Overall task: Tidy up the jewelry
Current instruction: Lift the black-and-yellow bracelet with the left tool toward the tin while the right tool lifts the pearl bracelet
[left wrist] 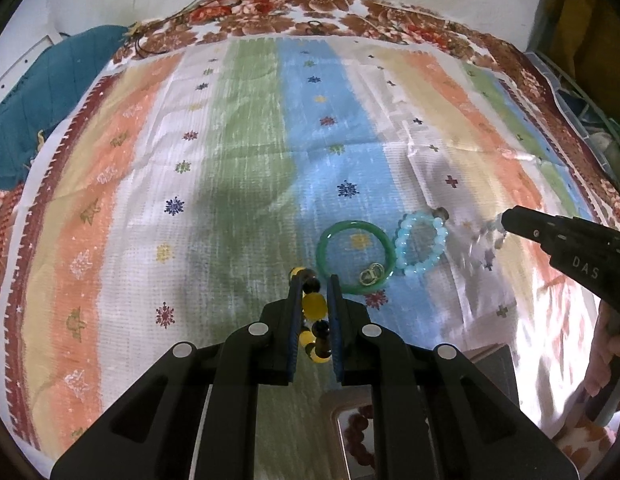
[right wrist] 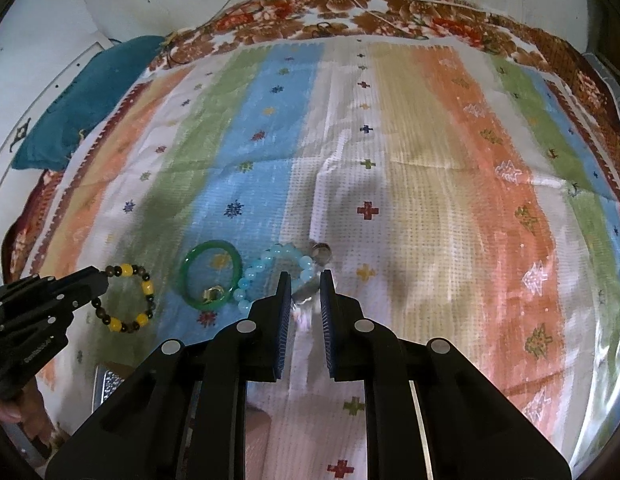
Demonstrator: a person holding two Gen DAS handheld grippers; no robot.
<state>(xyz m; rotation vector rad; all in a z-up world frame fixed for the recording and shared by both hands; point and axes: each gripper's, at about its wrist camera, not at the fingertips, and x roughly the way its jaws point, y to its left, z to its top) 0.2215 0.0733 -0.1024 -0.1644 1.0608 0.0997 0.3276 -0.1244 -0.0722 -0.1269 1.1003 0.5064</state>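
- Right now my left gripper [left wrist: 313, 280] is clamped on the yellow-and-brown beaded bracelet [right wrist: 128, 298], lifted.
- My right gripper [right wrist: 306, 276] is closed on a clear crystal bead bracelet [right wrist: 304, 300], blurry.
- Beyond, green jade bangle [left wrist: 353, 256] and pale-blue bead bracelet [left wrist: 421, 249] lie touching on striped cloth [left wrist: 246, 140].

Bright, washed-out glare on the striped cloth [left wrist: 246, 152] at lower right; soft shadows near its middle; fisheye bending and dark corners
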